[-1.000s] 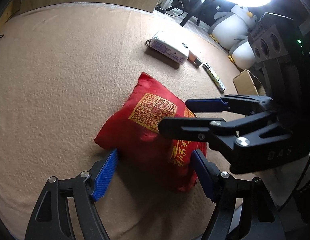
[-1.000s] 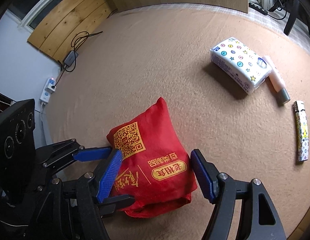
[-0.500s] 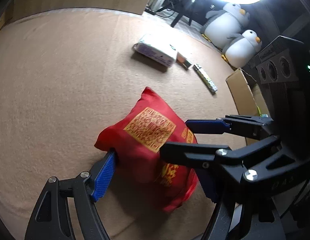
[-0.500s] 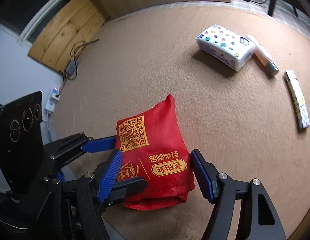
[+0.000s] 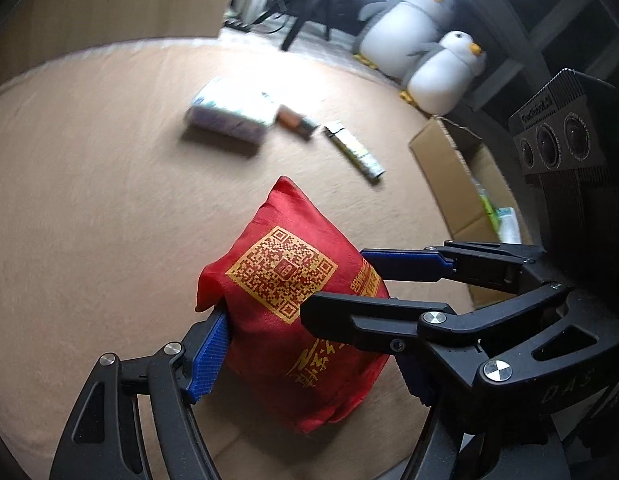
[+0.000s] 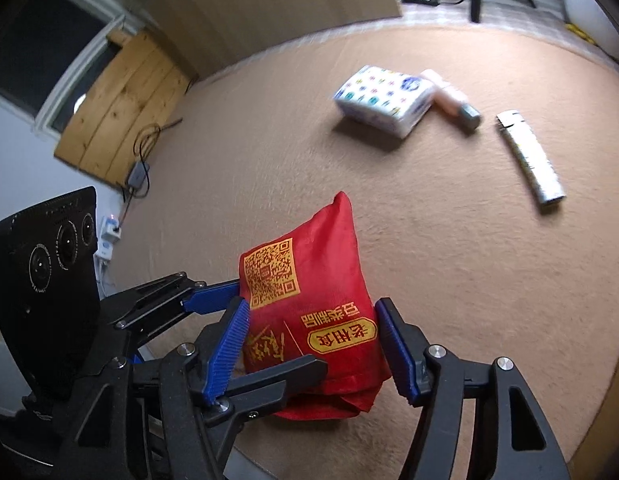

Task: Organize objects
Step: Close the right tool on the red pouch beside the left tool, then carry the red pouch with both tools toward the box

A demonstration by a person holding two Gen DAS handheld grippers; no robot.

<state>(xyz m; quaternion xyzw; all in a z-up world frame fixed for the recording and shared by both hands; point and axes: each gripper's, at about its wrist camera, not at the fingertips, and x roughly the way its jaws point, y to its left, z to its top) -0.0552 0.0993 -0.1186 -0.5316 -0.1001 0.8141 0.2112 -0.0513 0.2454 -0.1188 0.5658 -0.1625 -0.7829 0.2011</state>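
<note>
A red fabric bag with a gold QR code is held up off the tan carpet, squeezed between both grippers. My left gripper is shut on its lower part; its right finger is hidden behind the right gripper's arm. My right gripper is shut on the same bag from the other side. A white patterned tissue pack, a pink tube and a patterned lighter lie on the carpet beyond.
An open cardboard box with items inside stands at the right. Two plush penguins sit behind it. A wooden board, cables and a power strip are at the left wall.
Both grippers closed onto the red bag and lifted it off the carpet; it now stands more upright and the carpet objects look farther away.
</note>
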